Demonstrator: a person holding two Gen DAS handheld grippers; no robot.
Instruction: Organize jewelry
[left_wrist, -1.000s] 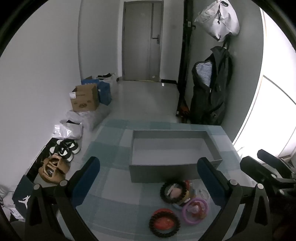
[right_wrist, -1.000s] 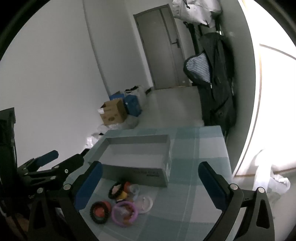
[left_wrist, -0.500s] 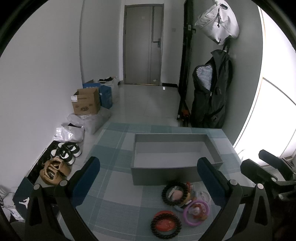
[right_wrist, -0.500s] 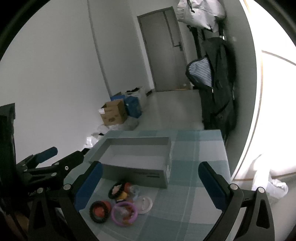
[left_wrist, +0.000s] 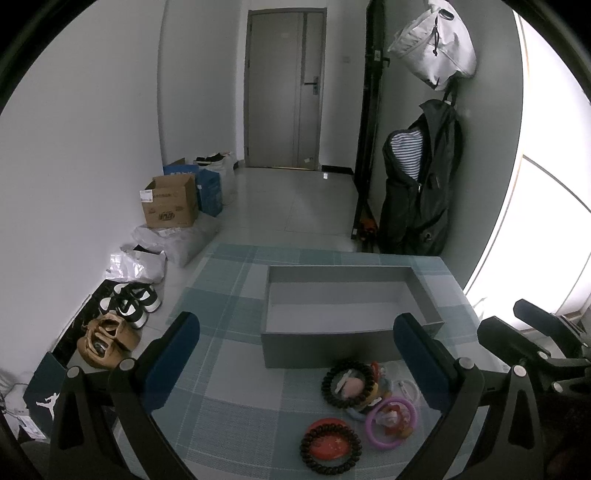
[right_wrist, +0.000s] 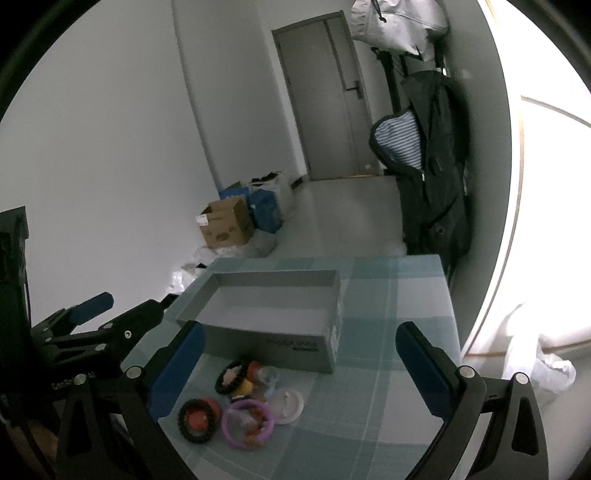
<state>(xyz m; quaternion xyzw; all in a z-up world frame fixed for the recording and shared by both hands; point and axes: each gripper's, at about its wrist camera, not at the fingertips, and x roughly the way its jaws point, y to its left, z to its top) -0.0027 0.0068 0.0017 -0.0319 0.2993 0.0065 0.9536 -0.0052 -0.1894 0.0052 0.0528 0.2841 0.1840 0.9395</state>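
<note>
Grey cardboard makes up the open box (left_wrist: 341, 314), which stands empty on the checked blue-green cloth of the worktop (left_wrist: 229, 369). Just in front of its near wall lies the jewelry in a loose cluster: a dark beaded bracelet (left_wrist: 348, 383) nearest the box, a second black beaded bracelet (left_wrist: 330, 447) around a red disc nearest the camera, a purple ring bangle (left_wrist: 390, 418) beside it, and a clear or white bangle (right_wrist: 287, 401) on the right edge of the heap. Small pink, orange and red pieces sit among them; they are too tangled and small to name with any confidence.

Nothing is in the box, so the sorting appears to be at its very start, with both tools held above the near edge of the worktop. The left gripper (left_wrist: 295, 365) has its blue-padded fingers (left_wrist: 171, 356) spread wide and carries nothing; the right gripper (right_wrist: 299, 365) is likewise spread and bare.

The next move probably calls for one gripper to come down over a single piece on the edge of the heap. The black bracelet with the red disc lies a little apart from the rest, so it looks the easiest first pick. The fingers would need to straddle one side of the bead ring, close on it, then lift it over the box's near wall and let go inside. The pieces overlap, so a neighbour could get dragged along.
</note>
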